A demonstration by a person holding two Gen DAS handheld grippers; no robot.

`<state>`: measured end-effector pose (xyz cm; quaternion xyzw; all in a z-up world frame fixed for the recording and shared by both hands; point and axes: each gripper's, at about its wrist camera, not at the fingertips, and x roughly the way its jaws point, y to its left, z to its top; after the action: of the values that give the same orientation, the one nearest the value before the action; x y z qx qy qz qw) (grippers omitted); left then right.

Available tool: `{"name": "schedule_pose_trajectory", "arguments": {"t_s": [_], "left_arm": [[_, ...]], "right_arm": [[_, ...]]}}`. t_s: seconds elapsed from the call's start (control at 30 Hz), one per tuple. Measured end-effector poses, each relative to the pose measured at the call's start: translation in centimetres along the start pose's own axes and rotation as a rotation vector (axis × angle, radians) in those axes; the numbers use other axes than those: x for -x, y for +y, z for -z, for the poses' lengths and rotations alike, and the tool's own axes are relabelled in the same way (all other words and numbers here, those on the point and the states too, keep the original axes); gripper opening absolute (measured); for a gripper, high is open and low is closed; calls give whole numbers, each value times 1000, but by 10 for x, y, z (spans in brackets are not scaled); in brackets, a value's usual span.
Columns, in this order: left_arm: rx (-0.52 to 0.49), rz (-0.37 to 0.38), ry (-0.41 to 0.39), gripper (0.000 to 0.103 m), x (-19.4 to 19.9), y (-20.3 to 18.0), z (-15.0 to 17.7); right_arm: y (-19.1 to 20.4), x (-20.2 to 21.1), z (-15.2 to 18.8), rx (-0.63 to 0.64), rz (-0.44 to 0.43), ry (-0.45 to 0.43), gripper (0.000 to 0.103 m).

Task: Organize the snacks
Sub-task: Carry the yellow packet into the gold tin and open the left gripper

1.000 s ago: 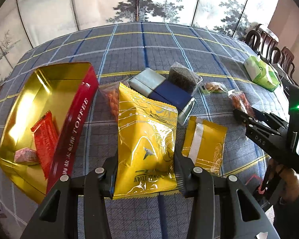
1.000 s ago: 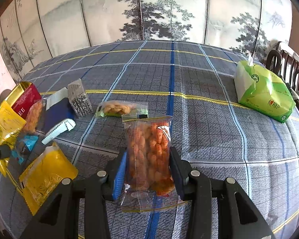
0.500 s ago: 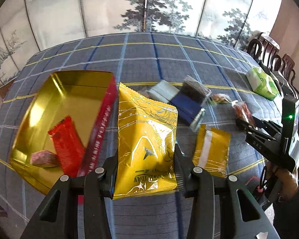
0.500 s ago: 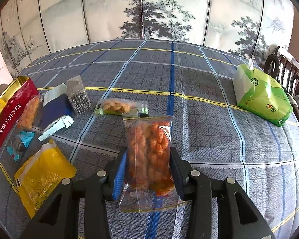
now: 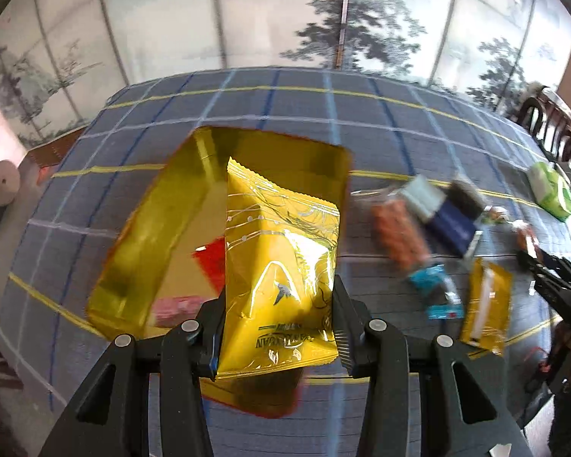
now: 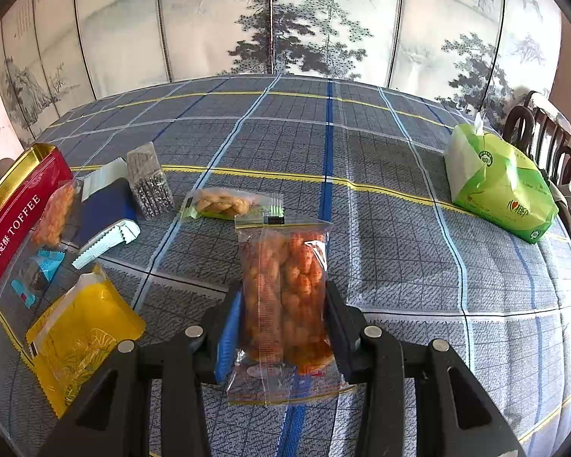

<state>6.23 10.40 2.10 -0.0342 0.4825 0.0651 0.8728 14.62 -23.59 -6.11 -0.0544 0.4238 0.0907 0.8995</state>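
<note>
Room: a folding screen painted with ink trees stands behind the far edge of the tabletop (image 6: 361, 144), which wears a blue-grey plaid cloth with yellow and blue lines.
Left gripper (image 5: 278, 327): fingers closed on the lower part of a yellow snack packet (image 5: 281, 266), pads pressing both sides; the packet stands upright and hangs over the open toffee tin.
Toffee tin (image 5: 163, 221): gold inside, red outside, near the left edge of the tabletop; a red wrapper (image 5: 211, 262) and a small pink packet (image 5: 175, 306) lie in it.
Right gripper (image 6: 283, 327): fingers shut on a clear bag of orange twisted snacks (image 6: 285, 285), held upright above the near edge of the tabletop.
Loose snacks, left half of the tabletop: a second yellow pouch (image 6: 83, 342) near the front edge; a small teal sweet (image 6: 47, 262) beside the tin; another orange snack bag (image 6: 53, 217) touching the tin's red side; a navy and pale box (image 6: 106, 209); a bag of dark seeds (image 6: 150, 186) just beside the box; a pale twisted pastry bag (image 6: 228, 205) toward the middle.
Right edge: a green tissue pack (image 6: 502, 186), well apart from the snacks, with dark wooden chairs (image 6: 544, 133) behind it.
</note>
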Motion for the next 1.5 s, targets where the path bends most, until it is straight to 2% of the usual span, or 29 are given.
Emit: {"name": "schedule_pose_trajectory", "arguments": {"t_s": [0.17,0.5,0.97,1.13,1.5], "left_arm": [[47,-34,14,41,-8,31,6],[71,-44,49,41,-24,57,20],[24,-57,29,43,-27,63,27],[-13,-83,26,46,-27,58,28],[-6,-56,30,54,-24,58,29]], "right_arm": [[0,1,0,1,2,0,42],[0,1,0,5,7,0,42],[1,2,-1,5,9,-1,42],[1,3,0,7,12,-1,42],[-2,5,0,0,21,-1,41]]}}
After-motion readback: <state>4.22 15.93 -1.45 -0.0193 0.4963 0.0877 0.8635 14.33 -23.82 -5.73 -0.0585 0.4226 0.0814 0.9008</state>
